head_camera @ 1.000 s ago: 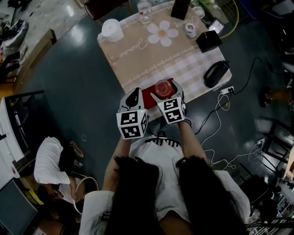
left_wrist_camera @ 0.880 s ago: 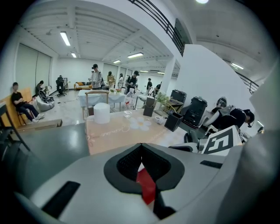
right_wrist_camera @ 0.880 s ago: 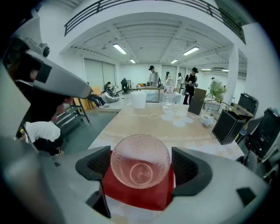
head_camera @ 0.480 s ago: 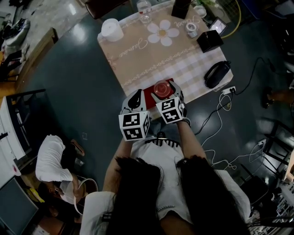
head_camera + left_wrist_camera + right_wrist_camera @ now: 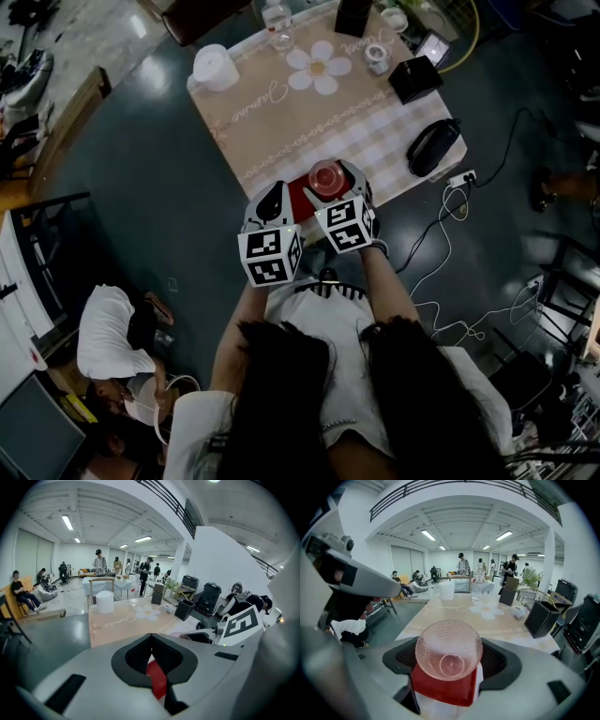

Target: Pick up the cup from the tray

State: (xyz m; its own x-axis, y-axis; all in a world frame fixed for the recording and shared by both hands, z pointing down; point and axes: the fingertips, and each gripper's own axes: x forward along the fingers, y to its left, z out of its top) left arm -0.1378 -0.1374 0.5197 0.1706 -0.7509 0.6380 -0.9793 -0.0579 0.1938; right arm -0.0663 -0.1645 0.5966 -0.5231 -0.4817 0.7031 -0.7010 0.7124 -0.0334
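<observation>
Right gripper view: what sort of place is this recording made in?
Probably a large open indoor hall or shared workspace: ceiling strip lights, a balcony railing overhead, and people standing round tables at the back.

Grey, black-padded left claw and right claw, black-and-white marker cubes, white top

1 cup | on red tray | table edge (near side)
</observation>
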